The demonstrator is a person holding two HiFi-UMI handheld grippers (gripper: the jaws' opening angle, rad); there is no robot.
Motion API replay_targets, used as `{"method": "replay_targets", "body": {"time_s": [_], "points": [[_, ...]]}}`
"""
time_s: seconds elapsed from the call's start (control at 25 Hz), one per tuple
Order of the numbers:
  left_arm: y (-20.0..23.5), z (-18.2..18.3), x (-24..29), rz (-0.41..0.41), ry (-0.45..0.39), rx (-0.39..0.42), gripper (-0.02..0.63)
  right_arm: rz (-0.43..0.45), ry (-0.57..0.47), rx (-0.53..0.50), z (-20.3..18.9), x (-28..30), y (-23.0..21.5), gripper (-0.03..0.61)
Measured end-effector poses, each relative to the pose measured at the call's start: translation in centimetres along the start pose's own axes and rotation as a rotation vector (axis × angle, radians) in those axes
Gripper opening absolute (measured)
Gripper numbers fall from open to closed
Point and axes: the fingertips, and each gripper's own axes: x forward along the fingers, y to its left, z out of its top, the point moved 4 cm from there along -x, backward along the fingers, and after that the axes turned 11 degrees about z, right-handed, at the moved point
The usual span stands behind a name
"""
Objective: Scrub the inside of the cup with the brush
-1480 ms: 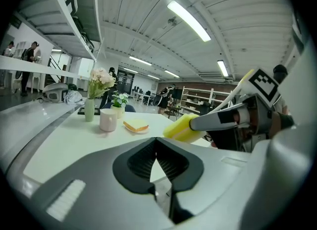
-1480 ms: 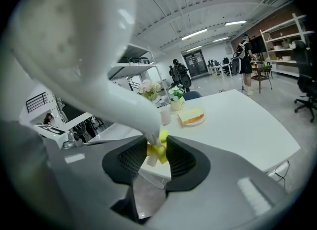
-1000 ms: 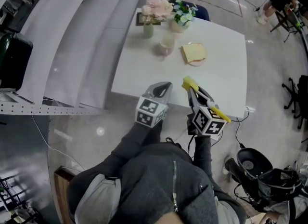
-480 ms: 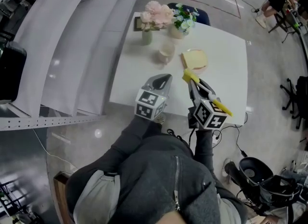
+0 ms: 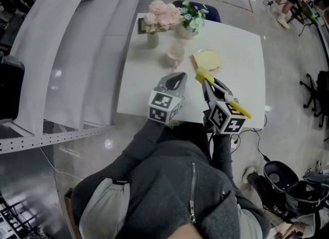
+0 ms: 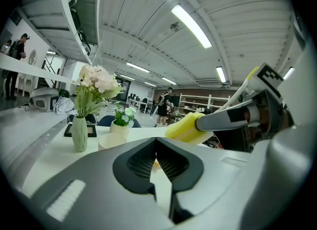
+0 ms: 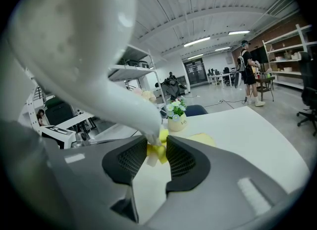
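1. A white rectangular table fills the upper middle of the head view. The person's grey zipped jacket takes up the lower half.
2. The pale cream round cup stands upright on the table above the frame's centre. It is below and to the right of a slim pale green vase of pink flowers. In the left gripper view the cup sits left of centre, just right of that vase.
3. A small pot of white and blue flowers stands near the table's far edge. A pale yellow flat square piece lies to the right of the cup.
4. The left gripper reaches over the table's near edge at the frame's centre. In its own view the jaws are clenched together with nothing between them.
5. The right gripper lies just right of the left one. Its jaws grasp the yellow brush, whose spongy yellow head sticks out past the tips.
6. In the right gripper view, the right gripper's ribbed pads press on the brush's yellow stem.
7. The brush head is below and right of the cup, apart from it. Neither gripper touches the cup.
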Motion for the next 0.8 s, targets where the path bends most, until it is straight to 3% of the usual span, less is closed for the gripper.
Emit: {"method": "replay_targets", "body": {"time_s": [0.28,0.6,0.72,0.8], "points": [[0.2,-0.4,-0.2,0.034,0.001,0.024,0.011,-0.009,-0.023,0.031,-0.2,-0.8,-0.6,0.124],[2.0,0.0,1.2,0.160,-0.015,0.068,0.013,0.024,-0.031,0.040,0.6,0.6,-1.8,0.124],[2.7,0.1,2.4,0.192,-0.022,0.056,0.057,0.061,-0.021,0.009,1.5,1.5,-1.7,0.124],[3.0,0.2,3.2,0.212,-0.021,0.048,0.128,0.082,-0.002,-0.011,2.0,2.3,-1.7,0.124]]}}
